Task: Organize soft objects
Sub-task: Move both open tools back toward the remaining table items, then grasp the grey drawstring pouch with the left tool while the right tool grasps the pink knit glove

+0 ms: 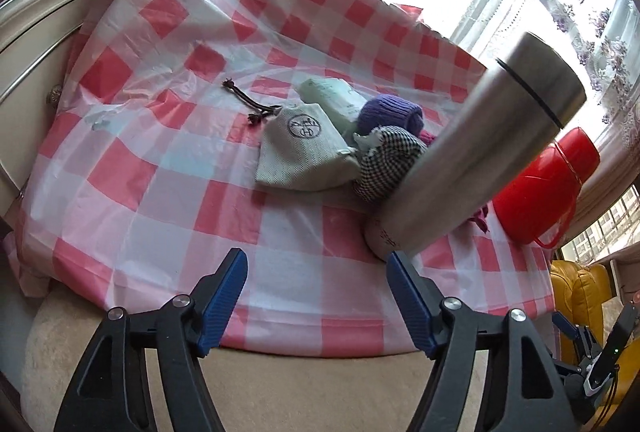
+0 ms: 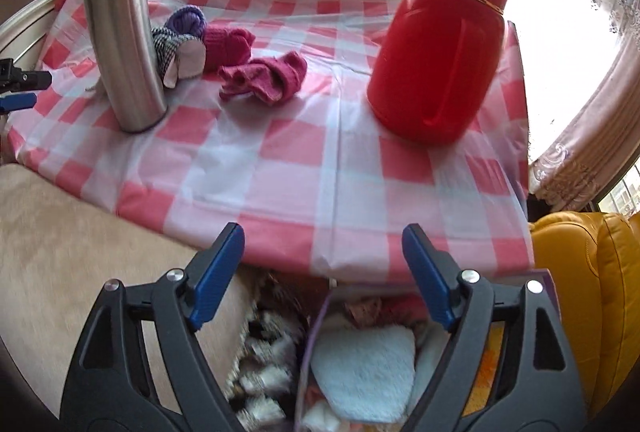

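On the checked tablecloth lie a grey drawstring pouch, a pale green pack, a purple knit roll and a houndstooth cloth. In the right wrist view a magenta knit roll and a crumpled magenta sock lie beside the purple roll. My left gripper is open and empty at the table's near edge. My right gripper is open and empty above a box holding a white fluffy cloth and other soft things.
A steel flask stands right of the soft pile; it also shows in the right wrist view. A red thermos stands at the table's right. A yellow leather seat is at right, beige carpet below.
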{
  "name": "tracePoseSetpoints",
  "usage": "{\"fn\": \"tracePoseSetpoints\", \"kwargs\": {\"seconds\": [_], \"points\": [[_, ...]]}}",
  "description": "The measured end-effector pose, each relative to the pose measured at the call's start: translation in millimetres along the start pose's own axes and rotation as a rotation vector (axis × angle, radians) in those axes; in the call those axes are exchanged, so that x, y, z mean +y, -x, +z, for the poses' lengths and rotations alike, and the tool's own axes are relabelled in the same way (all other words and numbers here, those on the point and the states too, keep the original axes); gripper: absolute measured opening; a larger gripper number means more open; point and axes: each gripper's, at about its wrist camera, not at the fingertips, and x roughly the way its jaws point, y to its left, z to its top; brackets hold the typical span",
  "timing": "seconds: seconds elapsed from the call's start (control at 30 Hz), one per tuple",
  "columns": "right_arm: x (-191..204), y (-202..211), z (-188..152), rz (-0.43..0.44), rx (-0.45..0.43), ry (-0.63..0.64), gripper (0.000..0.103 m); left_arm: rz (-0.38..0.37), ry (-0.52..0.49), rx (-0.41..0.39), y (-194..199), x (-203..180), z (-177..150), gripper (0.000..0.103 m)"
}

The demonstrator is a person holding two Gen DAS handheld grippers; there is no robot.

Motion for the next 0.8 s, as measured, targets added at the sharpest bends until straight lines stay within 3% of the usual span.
{"fn": "tracePoseSetpoints", "kwargs": {"seconds": [0.33,0.6,0.8], "points": [[5,-41,54,0.038,-0.007,-0.088,0.086,0.023,0.031,0.025,-39,14,46,0.079],[9,-73,90,0.036,-0.005,-0.170,0.087,-0.002,0.146,0.058,-76,24,80,0.085],[16,-90,114,0.032,-0.009,-0.201,0.089,-0.008,0.211,0.125,-116,25,93,0.086]]}}
